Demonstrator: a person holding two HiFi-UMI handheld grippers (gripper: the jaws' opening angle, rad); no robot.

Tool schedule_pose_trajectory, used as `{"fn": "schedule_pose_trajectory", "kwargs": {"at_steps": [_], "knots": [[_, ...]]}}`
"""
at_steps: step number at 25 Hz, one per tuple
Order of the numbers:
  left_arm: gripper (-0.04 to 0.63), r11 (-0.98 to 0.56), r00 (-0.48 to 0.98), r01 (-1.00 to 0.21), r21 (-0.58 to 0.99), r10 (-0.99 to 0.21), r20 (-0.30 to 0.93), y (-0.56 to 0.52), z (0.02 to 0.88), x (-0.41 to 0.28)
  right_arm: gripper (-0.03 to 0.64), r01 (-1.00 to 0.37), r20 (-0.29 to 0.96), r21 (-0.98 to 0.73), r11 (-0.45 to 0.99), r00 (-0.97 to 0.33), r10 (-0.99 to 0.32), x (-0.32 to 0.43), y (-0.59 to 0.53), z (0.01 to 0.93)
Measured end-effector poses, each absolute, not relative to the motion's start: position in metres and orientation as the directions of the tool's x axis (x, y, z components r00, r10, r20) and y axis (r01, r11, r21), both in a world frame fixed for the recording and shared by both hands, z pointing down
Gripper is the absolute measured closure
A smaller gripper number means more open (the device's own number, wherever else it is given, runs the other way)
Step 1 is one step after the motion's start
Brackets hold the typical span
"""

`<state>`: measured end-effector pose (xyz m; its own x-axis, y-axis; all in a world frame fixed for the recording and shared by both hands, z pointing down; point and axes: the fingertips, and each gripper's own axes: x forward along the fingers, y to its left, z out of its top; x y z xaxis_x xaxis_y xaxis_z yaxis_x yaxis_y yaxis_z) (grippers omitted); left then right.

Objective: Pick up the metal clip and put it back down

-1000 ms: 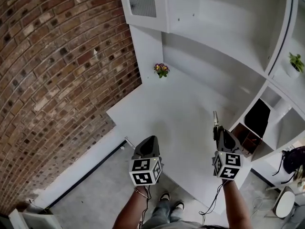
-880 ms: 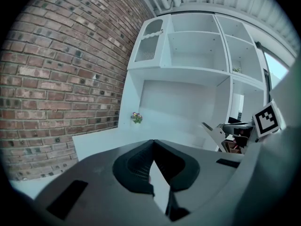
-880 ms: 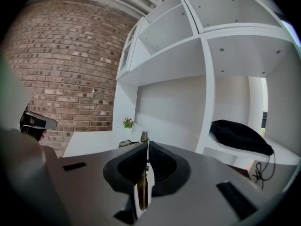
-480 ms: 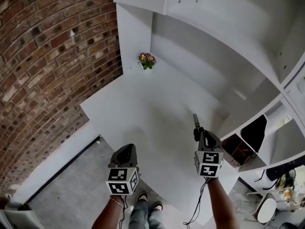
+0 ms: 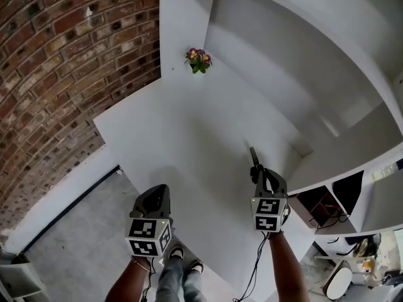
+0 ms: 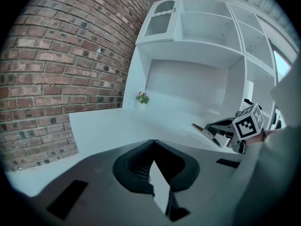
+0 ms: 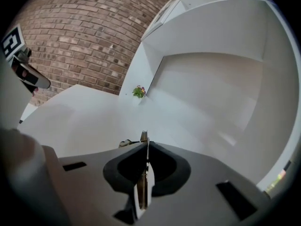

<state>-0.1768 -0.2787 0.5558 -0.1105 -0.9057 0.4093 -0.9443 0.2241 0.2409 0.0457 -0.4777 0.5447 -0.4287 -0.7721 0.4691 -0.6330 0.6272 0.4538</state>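
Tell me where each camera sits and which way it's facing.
Head view: on the person's head, looking down at the desk; forearms, left gripper, right gripper show.
Left gripper view: on the left gripper, facing the shelves; its shut jaws show.
Right gripper view: on the right gripper, facing the back corner; jaws grip the metal clip.
Shared: all show the flower pot.

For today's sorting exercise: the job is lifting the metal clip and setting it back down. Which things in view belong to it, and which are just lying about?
Belong to the job:
metal clip, clamped in the right gripper
white desk, where it goes back

Just lying about:
left gripper, shut and empty
potted flowers
brick wall
white shelves
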Motion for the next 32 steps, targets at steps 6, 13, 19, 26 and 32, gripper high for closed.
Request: {"fn": "schedule_pose_trajectory", "kwargs": {"at_steps": [6, 13, 19, 26, 32], "knots": [[0.594, 0.242, -0.122, -0.939, 0.243, -0.898, 0.423, -0.276, 0.564, -0.188, 0.611, -0.598, 0.503, 0.480, 0.642, -0.412, -0.760, 0.042, -0.487, 0.572], [0.594, 0.253, -0.126, -0.935, 0.249, -0.892, 0.434, -0.282, 0.570, -0.194, 0.611, -0.528, 0.533, 0.535, 0.659, -0.395, -0.749, 0.036, -0.492, 0.580], [0.594, 0.263, -0.126, -0.929, 0.260, -0.886, 0.446, -0.285, 0.577, -0.192, 0.609, -0.451, 0.558, 0.587, 0.672, -0.375, -0.740, 0.027, -0.488, 0.591], [0.594, 0.281, -0.139, -0.922, 0.266, -0.882, 0.449, -0.284, 0.580, -0.197, 0.607, -0.447, 0.563, 0.583, 0.678, -0.380, -0.734, 0.024, -0.484, 0.593], [0.594, 0.292, -0.146, -0.916, 0.273, -0.880, 0.451, -0.282, 0.582, -0.197, 0.604, -0.442, 0.567, 0.571, 0.692, -0.397, -0.722, 0.023, -0.480, 0.594]]}}
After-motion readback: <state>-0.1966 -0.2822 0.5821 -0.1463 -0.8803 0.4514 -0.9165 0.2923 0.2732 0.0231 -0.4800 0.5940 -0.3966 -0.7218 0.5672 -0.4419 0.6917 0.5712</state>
